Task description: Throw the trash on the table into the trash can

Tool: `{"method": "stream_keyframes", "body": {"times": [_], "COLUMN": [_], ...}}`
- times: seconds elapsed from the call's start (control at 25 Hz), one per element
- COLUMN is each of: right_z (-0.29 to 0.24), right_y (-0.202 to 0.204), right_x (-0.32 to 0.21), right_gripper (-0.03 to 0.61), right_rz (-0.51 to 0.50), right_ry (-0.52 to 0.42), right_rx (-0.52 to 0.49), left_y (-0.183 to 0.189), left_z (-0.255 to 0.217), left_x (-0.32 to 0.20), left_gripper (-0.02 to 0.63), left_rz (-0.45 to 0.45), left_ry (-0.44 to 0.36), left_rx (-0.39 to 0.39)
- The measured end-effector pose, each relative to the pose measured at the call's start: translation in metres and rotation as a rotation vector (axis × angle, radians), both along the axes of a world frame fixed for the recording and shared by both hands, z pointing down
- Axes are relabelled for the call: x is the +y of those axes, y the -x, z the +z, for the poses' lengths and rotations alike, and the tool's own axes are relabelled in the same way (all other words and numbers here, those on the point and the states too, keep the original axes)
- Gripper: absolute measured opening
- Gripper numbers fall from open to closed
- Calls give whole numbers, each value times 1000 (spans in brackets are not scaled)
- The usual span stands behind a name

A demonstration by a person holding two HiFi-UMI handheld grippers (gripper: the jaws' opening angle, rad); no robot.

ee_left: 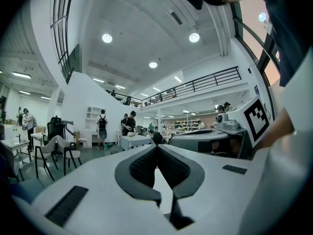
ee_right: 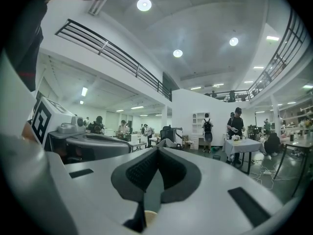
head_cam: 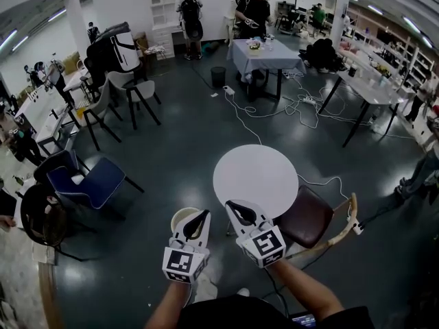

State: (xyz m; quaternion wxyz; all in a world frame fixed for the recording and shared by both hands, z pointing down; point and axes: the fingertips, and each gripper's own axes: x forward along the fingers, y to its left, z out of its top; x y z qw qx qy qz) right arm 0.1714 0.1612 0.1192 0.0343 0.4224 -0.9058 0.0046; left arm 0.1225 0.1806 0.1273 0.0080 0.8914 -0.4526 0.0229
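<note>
Cream round trash can (head_cam: 177, 219) stands on the dark grey floor (head_cam: 171, 157) just beside the round white table (head_cam: 255, 178), partly under the left gripper (head_cam: 204, 214), whose jaws are clenched on nothing, while the right gripper (head_cam: 230, 205), likewise closed and empty, hovers at the table's near edge.

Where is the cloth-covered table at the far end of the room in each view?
Head view: cloth-covered table at the top, right of centre.
Left gripper view: the table is small, just above and left of the jaw tips.
Right gripper view: the table is right of the jaws, at mid-height.
Shared landmark: the white shelf unit on the far wall, left of the table in all three.
</note>
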Motion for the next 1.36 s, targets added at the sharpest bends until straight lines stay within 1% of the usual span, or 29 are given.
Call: {"method": "stream_keyframes", "body": {"times": [0.24,0.36,0.52,0.72,1.04,1.36], "right_z": [-4,-4,-6,-3,-16,-29], "right_y": [-27,-35,-40,-51,-52,-32], "right_x": [34,47,58,71,83,83], "right_gripper": [18,18,18,18,18,18], "right_rz": [-1,-7,-14,-2,10,20], "right_ry": [-5,-6,-10,-18,-25,-32], "right_rx": [-6,-2,-6,7,-5,8], "left_y": [-27,-33,-38,-48,-47,-25], "left_z": [-5,-5,-9,-6,-14,-26], "left_x": [36,49,60,73,84,85], "left_gripper": [8,8,8,8,8,8], "left_rz": [-8,-14,-25,-12,12,25], "left_ry": [7,0,13,5,4,6], "left_rx": [1,-4,-10,-9,-2,-6]}}
